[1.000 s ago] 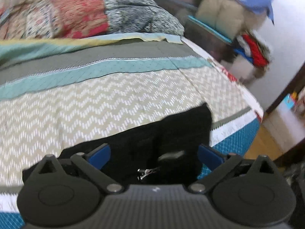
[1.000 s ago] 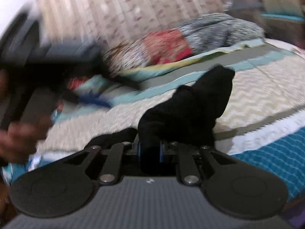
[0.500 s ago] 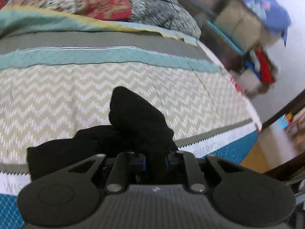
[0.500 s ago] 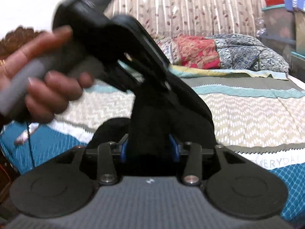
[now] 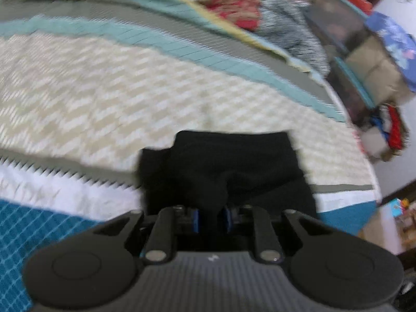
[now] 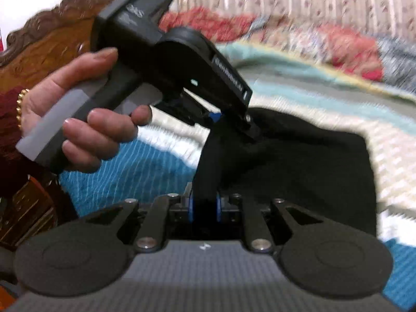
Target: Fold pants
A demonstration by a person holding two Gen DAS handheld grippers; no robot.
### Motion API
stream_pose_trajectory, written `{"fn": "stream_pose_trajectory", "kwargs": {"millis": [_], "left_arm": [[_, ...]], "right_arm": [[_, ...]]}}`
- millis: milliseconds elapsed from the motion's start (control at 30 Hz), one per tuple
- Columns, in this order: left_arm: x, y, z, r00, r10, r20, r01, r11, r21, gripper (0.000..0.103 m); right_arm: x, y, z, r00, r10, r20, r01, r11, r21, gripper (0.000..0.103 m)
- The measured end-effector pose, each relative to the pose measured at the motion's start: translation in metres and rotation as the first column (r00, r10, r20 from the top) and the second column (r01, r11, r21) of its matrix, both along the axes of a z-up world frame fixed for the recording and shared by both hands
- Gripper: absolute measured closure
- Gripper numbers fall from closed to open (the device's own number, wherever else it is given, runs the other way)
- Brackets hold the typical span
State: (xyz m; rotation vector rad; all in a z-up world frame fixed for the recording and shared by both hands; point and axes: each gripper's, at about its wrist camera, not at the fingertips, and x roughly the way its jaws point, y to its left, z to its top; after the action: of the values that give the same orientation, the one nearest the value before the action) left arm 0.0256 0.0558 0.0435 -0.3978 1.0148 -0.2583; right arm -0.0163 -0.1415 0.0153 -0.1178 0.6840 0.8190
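Note:
The black pants (image 5: pixel 234 161) lie bunched near the front edge of the bed, on the chevron quilt (image 5: pixel 104 91). My left gripper (image 5: pixel 212 219) has a ridge of the black cloth pinched between its blue pads, and its jaws are opening slightly. My right gripper (image 6: pixel 205 208) is shut on another fold of the pants (image 6: pixel 299 169). In the right wrist view a hand (image 6: pixel 85 119) holds the left gripper (image 6: pixel 234 127), which points down into the cloth just ahead of my right one. The picture is blurred by motion.
Patterned pillows (image 5: pixel 234 7) lie at the head of the bed. A carved wooden headboard (image 6: pixel 52 39) stands at the left in the right wrist view. Shelves with boxes and clothes (image 5: pixel 364 78) stand past the bed's right side, with floor (image 5: pixel 390 221) below.
My left gripper, open over the pants a second ago, has shut on the cloth and moved across the bed. The right gripper kept its hold. The left hand came close in front of the right one.

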Motion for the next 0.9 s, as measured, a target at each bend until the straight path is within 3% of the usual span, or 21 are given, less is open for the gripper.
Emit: {"fn": "stream_pose_trajectory", "kwargs": {"millis": [100, 133, 167, 233, 333, 467, 633, 767, 900], "left_arm": [[0.003, 0.005, -0.030, 0.998, 0.041, -0.057, -0.037, 0.997, 0.072, 0.059], [0.002, 0.004, -0.034, 0.998, 0.043, -0.056, -0.037, 0.995, 0.091, 0.049], [0.000, 0.002, -0.035, 0.998, 0.047, -0.041, -0.042, 0.993, 0.113, 0.044], [-0.001, -0.002, -0.034, 0.998, 0.057, -0.023, -0.052, 0.984, 0.170, 0.023], [-0.002, -0.004, -0.029, 0.998, 0.064, -0.021, -0.058, 0.975, 0.217, 0.021], [-0.017, -0.007, -0.016, 0.997, 0.080, 0.003, -0.077, 0.957, 0.281, 0.021], [-0.038, -0.014, -0.001, 0.997, 0.075, 0.020, -0.078, 0.953, 0.292, 0.018], [-0.053, -0.024, 0.004, 0.998, 0.060, 0.027, -0.066, 0.954, 0.292, 0.015], [-0.058, -0.034, 0.000, 0.999, 0.047, 0.026, -0.053, 0.939, 0.341, 0.014]], "right_arm": [[-0.004, 0.007, -0.009, 0.999, 0.023, -0.032, -0.024, 1.000, -0.013, 0.070], [-0.006, 0.006, -0.006, 0.999, 0.036, -0.034, -0.036, 0.999, -0.004, 0.061], [-0.008, 0.005, -0.002, 0.998, 0.055, -0.035, -0.054, 0.998, 0.006, 0.056], [-0.015, -0.002, 0.005, 0.997, 0.077, -0.022, -0.076, 0.996, 0.036, 0.049], [-0.018, -0.020, 0.017, 0.998, 0.066, -0.003, -0.065, 0.992, 0.104, 0.049], [-0.015, -0.054, 0.028, 0.995, -0.095, 0.017, 0.090, 0.978, 0.189, 0.049], [0.004, -0.101, 0.027, 0.935, -0.345, -0.078, 0.353, 0.899, 0.258, 0.049], [0.011, -0.118, 0.020, 0.891, -0.431, -0.141, 0.454, 0.853, 0.259, 0.049], [0.018, -0.116, 0.006, 0.865, -0.464, -0.192, 0.499, 0.839, 0.218, 0.049]]}}
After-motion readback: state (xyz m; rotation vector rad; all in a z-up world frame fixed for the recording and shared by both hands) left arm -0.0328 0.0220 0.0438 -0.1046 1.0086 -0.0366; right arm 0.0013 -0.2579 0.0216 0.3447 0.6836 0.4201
